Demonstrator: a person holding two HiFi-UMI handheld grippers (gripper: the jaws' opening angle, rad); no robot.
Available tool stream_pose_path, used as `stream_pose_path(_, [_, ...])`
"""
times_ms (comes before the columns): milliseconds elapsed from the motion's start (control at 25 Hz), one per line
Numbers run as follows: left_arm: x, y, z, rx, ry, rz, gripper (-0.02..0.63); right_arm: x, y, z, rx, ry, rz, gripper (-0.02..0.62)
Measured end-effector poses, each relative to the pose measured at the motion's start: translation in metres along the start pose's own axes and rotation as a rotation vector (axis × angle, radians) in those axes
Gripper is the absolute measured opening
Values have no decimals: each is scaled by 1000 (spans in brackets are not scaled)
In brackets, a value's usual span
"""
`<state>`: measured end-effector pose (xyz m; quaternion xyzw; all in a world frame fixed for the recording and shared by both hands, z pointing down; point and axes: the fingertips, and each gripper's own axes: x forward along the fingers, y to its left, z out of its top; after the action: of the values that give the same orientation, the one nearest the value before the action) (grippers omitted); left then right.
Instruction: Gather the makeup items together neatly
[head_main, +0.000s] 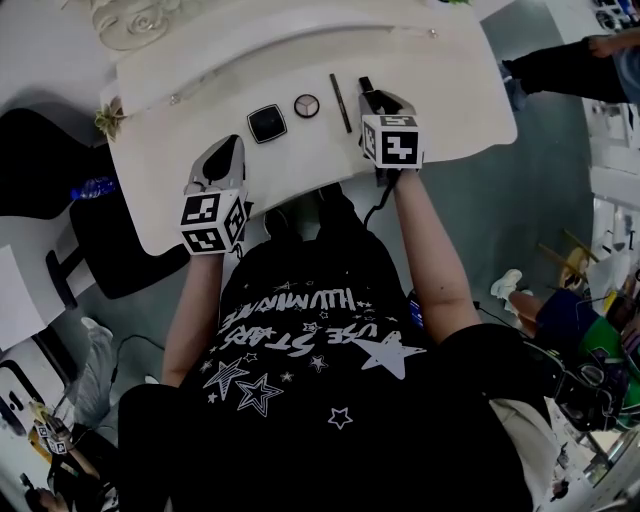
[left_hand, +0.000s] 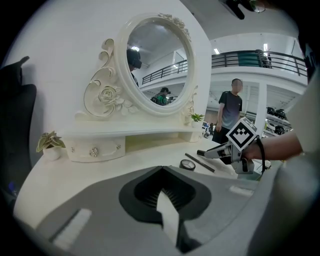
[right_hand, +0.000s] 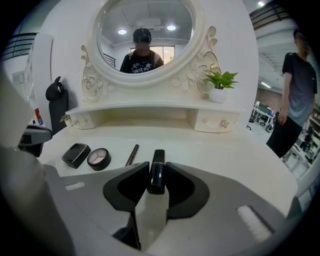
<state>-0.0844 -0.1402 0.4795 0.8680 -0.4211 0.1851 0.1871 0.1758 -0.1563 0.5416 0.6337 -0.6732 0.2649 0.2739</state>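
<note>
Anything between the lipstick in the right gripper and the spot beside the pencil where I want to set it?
Nothing visible. The right gripper is shut on the lipstick, and only bare tabletop lies between it and the pencil on its left.

Bright even indoor light, soft shadows, fisheye bending, dark vignetted corners

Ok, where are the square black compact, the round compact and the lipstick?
square black compact (head_main: 267, 123), head view, middle of its top.
round compact (head_main: 307, 105), head view, centre of its top.
lipstick (right_hand: 157, 172), right gripper view, middle of its black tube.
</note>
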Motion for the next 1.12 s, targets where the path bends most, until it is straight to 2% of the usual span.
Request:
stream_pose_path(720, [-11, 7, -3, -10, -4, -9, 0, 7, 2, -15, -19, 45, -27, 135])
stream_pose_path(920, [-22, 17, 0, -11, -24, -7, 0, -1, 0, -6, -7, 27, -56, 201])
stream_pose_path(1120, [-35, 26, 3, -11, -50, -12, 0, -19, 4, 9, 13, -28, -80, 219])
